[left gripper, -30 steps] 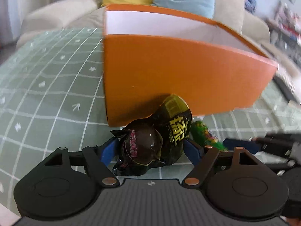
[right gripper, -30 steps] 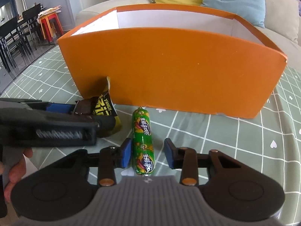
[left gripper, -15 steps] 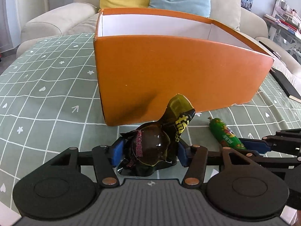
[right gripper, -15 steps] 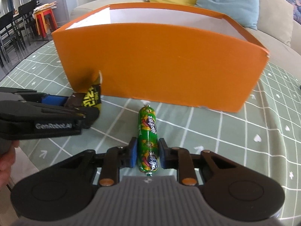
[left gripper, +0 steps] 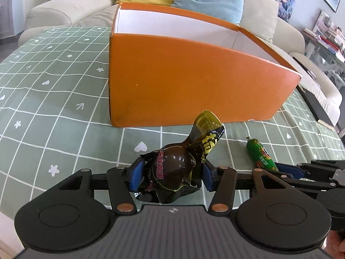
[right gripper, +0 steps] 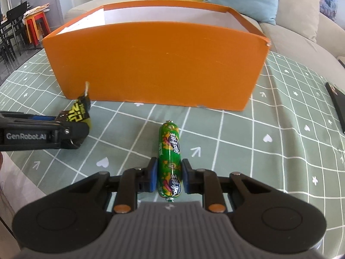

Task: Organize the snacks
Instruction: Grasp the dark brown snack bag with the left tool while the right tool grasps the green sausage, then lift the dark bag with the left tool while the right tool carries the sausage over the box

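My left gripper (left gripper: 171, 176) is shut on a dark brown and yellow snack packet (left gripper: 179, 166), held in front of the orange box (left gripper: 194, 86). My right gripper (right gripper: 168, 176) is shut on a green sausage stick (right gripper: 170, 157), whose far end points at the orange box (right gripper: 155, 64). The sausage (left gripper: 259, 154) also shows in the left wrist view, right of the packet. The left gripper and its packet (right gripper: 79, 112) show at the left of the right wrist view. The box is open on top with white inner walls; its inside floor is hidden.
A green checked tablecloth (left gripper: 54, 99) covers the table. A beige sofa (left gripper: 64, 6) with yellow and blue cushions stands behind the box. A dark flat object (right gripper: 337, 103) lies on the cloth at the far right. Dining chairs (right gripper: 10, 32) stand far left.
Both grippers have pulled back from the box, each carrying its snack. The right gripper has closed on the sausage.
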Action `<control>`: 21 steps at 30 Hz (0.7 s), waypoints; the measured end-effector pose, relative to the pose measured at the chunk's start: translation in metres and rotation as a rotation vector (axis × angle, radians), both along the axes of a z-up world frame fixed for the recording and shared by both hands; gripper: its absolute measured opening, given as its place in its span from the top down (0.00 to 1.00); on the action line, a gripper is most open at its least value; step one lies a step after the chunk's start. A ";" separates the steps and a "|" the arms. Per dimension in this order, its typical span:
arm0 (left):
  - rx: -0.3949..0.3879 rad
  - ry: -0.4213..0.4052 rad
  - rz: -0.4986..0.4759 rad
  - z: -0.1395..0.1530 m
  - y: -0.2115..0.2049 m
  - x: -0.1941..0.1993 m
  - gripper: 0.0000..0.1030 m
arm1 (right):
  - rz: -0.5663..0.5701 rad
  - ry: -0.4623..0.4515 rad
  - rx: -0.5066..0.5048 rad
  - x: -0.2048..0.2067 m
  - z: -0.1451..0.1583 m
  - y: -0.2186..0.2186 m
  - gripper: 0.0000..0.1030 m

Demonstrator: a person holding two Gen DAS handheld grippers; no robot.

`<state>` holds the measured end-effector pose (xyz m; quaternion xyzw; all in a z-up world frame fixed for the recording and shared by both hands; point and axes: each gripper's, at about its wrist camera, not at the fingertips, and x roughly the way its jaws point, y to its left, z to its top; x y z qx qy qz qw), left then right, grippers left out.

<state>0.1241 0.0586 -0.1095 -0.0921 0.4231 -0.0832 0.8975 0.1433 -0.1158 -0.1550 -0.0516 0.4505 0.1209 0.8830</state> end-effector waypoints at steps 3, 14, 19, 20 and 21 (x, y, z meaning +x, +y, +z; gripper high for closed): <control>-0.002 -0.004 -0.002 0.005 -0.002 -0.005 0.40 | -0.008 -0.004 0.005 -0.003 0.004 -0.003 0.81; 0.049 -0.019 -0.031 0.034 -0.021 -0.016 0.40 | -0.026 -0.038 0.029 -0.016 0.038 -0.013 0.81; 0.049 -0.044 -0.030 0.053 -0.027 -0.017 0.40 | -0.032 -0.070 0.048 -0.024 0.057 -0.017 0.81; 0.048 -0.049 -0.028 0.058 -0.028 -0.016 0.40 | -0.033 -0.076 0.052 -0.024 0.061 -0.017 0.81; 0.047 -0.054 -0.026 0.062 -0.029 -0.016 0.40 | -0.033 -0.081 0.055 -0.024 0.064 -0.018 0.81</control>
